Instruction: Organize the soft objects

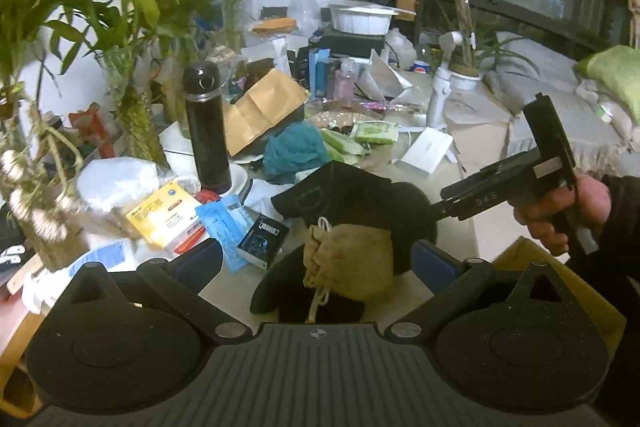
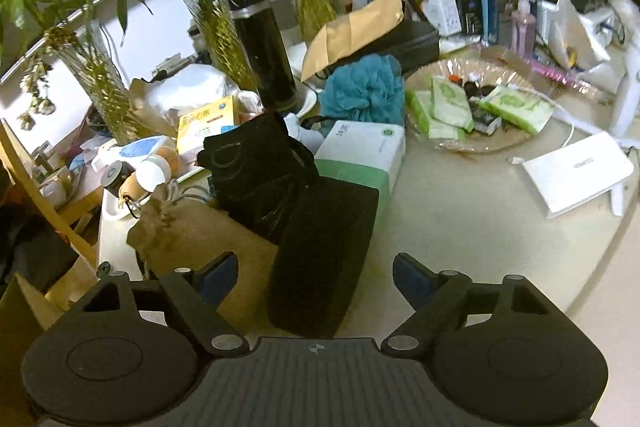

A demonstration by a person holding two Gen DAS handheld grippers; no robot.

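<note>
Your right gripper (image 2: 316, 277) stands wide, its jaws on either side of the black soft case (image 2: 320, 259) with no pad pressing on it. That case lies on the table (image 2: 480, 227), leaning against the black pouch (image 2: 256, 171), just in front of the white-and-green box (image 2: 360, 151). The burlap drawstring bag (image 1: 348, 259) sits beside the case, between the spread jaws of your left gripper (image 1: 318, 259), which also stand wide, gripping nothing.

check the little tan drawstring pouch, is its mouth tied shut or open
Shut. The tan pouch has its neck gathered tight, with the white cord knotted around it.
</note>
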